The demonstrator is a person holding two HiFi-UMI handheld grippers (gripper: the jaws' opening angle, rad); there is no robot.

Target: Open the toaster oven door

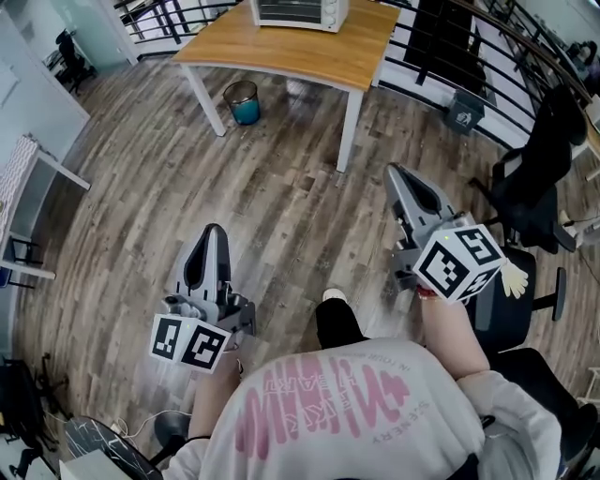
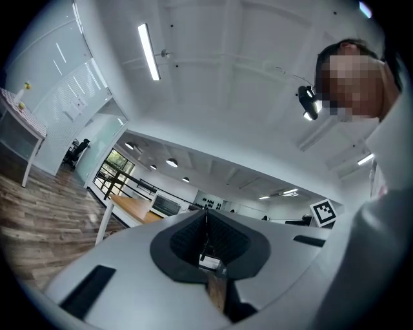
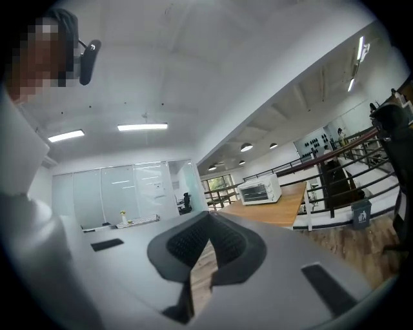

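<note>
One wooden table (image 1: 281, 47) stands well ahead of me across the plank floor (image 1: 281, 206). The toaster oven (image 1: 300, 11) sits at its far side, door facing me and shut as far as I can tell. My left gripper (image 1: 214, 230) and right gripper (image 1: 396, 172) are both pressed together on nothing and held low, pointing that way. I'd guess that's because I'm nowhere near the handle.

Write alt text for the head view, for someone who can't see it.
A person stands on a wood floor holding a left claw and right claw, both shut and empty, well short of the toaster oven on a wooden table ahead.
</note>
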